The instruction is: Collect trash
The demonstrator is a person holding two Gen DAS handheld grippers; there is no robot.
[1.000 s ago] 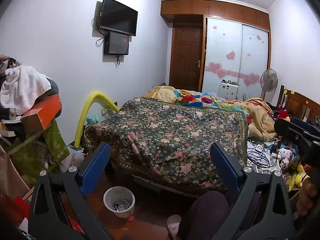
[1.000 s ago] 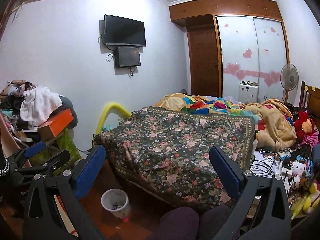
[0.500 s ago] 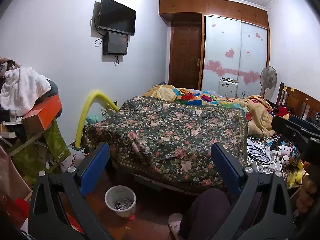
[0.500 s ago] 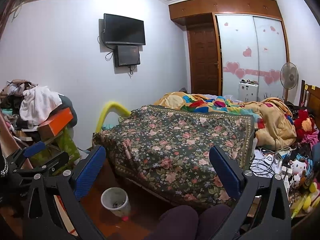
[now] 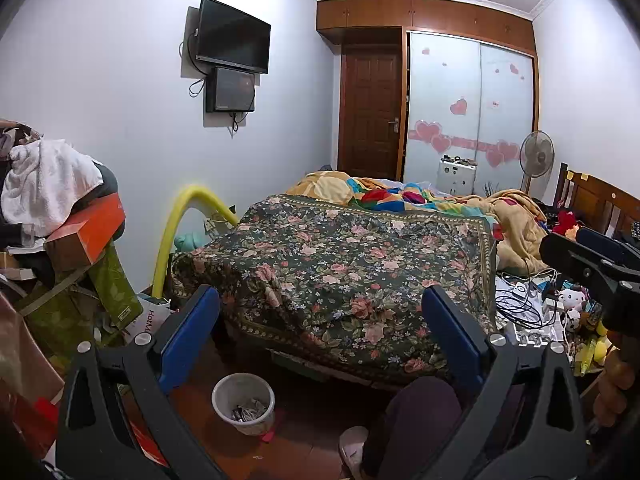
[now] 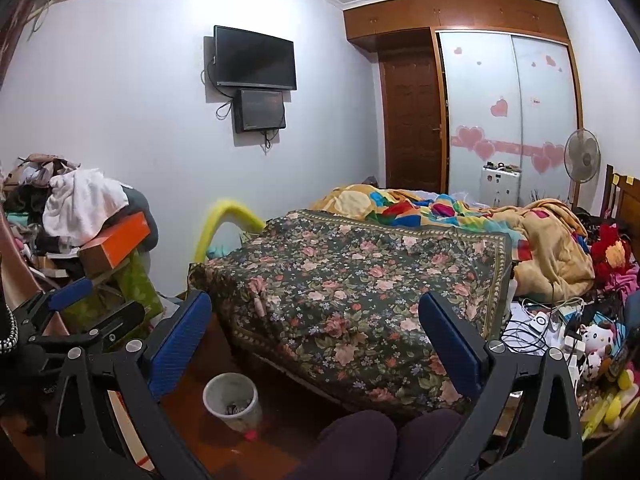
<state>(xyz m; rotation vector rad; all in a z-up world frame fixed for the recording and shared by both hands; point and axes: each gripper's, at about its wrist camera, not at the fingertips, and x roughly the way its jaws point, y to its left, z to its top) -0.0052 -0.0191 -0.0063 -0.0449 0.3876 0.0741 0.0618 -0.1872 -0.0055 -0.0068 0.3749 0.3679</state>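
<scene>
A white trash bin (image 5: 244,402) stands on the red-brown floor at the foot of the bed, with crumpled scraps inside. A small pink scrap (image 5: 268,436) lies on the floor just right of it. My left gripper (image 5: 320,320) is open and empty, held above and behind the bin. In the right wrist view the same bin (image 6: 232,400) and pink scrap (image 6: 251,435) show below my right gripper (image 6: 316,332), which is also open with nothing between its blue pads. Each gripper appears at the edge of the other's view: right gripper (image 5: 564,240), left gripper (image 6: 116,298).
A bed with a dark floral cover (image 5: 344,264) fills the middle. Piled clothes and boxes (image 5: 60,220) crowd the left. Cables, soft toys and clutter (image 5: 560,312) lie at the right. The person's knees in dark trousers (image 6: 360,440) and a slipper (image 5: 352,444) are low in front.
Both views have shifted only slightly. The grippers stay open and empty, and the bin has not moved.
</scene>
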